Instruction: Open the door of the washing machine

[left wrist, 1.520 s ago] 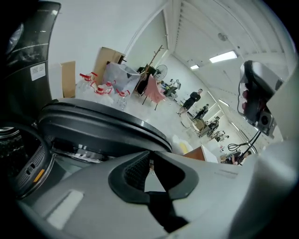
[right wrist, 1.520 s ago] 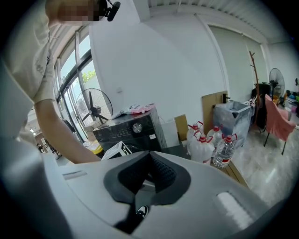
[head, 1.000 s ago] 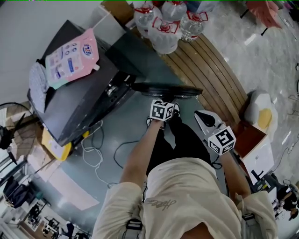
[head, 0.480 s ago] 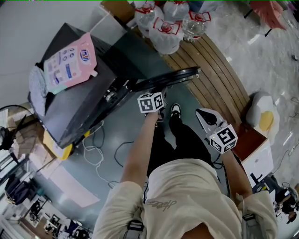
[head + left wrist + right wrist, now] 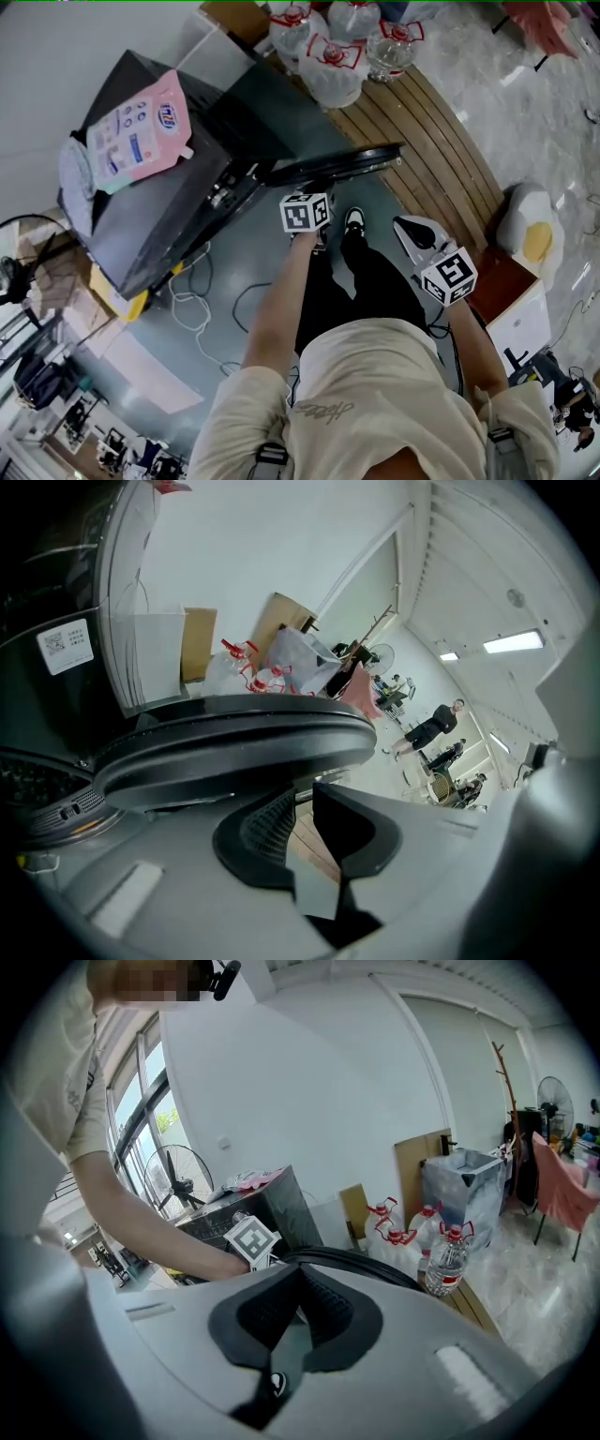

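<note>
The dark washing machine stands at the left of the head view. Its round door is swung out from the front. My left gripper is right at the door's lower edge. In the left gripper view the door rim runs just past the tips of my left gripper. Its jaws are closing, a narrow gap shows between them, and nothing is in that gap. My right gripper hangs apart to the right, above the person's legs. In its own view the right gripper is shut on nothing.
A pink detergent pouch and a cloth lie on top of the machine. Several water bottles stand on a wooden platform behind the door. White cables trail on the floor beside the machine. A fan stands at far left.
The door has swung further out from the machine. My left gripper has shifted a little to the left along with it. The right gripper has barely moved.
</note>
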The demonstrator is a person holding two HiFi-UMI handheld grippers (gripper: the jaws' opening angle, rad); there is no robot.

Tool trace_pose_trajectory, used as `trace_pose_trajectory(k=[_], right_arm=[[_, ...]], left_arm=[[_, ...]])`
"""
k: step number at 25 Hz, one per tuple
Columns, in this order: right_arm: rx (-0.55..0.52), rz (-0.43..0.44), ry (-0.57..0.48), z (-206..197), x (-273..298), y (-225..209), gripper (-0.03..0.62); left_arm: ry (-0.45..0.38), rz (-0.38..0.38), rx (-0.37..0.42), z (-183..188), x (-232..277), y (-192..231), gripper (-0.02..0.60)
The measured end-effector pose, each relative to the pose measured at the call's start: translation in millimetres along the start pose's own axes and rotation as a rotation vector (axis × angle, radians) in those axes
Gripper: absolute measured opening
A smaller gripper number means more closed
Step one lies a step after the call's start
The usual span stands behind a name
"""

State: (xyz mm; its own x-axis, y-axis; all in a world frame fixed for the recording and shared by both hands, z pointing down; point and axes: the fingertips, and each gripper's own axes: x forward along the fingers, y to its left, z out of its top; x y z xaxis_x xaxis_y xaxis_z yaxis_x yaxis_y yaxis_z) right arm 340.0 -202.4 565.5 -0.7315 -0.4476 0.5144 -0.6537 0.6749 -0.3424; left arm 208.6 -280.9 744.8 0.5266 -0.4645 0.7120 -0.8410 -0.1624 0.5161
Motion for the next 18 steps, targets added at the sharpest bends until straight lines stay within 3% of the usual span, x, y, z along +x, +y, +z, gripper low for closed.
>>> trace_pose_trajectory(k=[14,18], right_arm=[[0.003,0.032,-0.057,17.7,18.3,3.8,0.002],[-0.011,0.039,-0.082,29.7,26.5,6.9,0.002]], left_arm=[[0.012,-0.008,0.069,0.4,-52.6,-6.2,0.071],[-0.028,0.011,0.092,3.8,-87.0,-9.0,0.052]])
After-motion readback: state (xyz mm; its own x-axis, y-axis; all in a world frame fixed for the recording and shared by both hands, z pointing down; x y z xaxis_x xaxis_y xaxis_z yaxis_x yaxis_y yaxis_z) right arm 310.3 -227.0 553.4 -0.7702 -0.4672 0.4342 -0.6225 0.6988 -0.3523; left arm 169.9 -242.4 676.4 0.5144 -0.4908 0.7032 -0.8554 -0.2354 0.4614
